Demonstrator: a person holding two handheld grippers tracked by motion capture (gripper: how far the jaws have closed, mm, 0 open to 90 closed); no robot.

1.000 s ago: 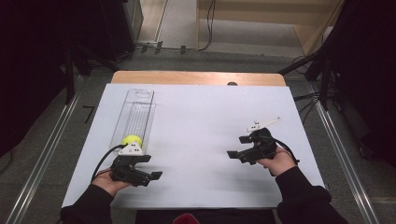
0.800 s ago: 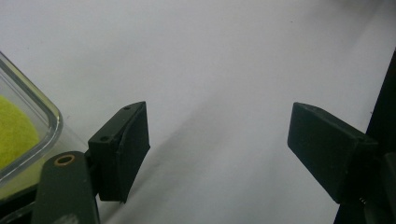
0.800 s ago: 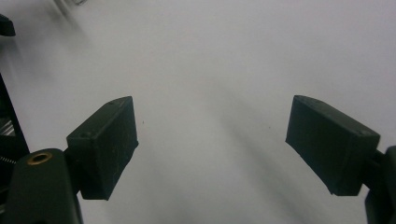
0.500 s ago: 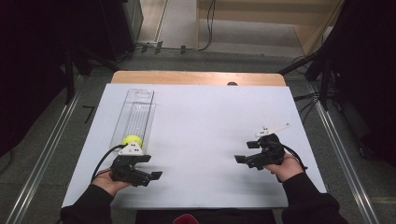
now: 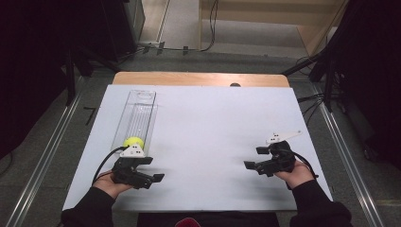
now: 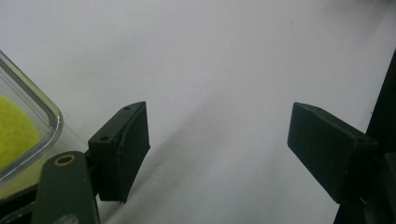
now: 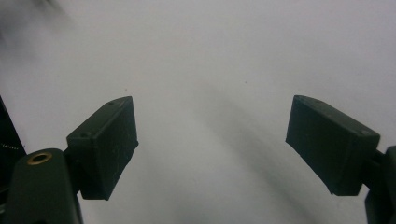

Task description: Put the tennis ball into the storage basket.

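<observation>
White sheeting covers the table (image 5: 213, 137). Both grippers are released and hold nothing: the left gripper (image 5: 147, 177) rests just beside the clear tray (image 5: 142, 101) holding the tennis ball (image 5: 133, 141); the right gripper (image 5: 253, 165) sits well apart. Best reach over the rim and centre the ball before squeezing.

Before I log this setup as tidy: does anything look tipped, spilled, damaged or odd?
Nothing stands out. The clear tray lies flat on the white table, with the yellow ball inside at its near end. Both grippers, left and right, are open and hold nothing.
</observation>
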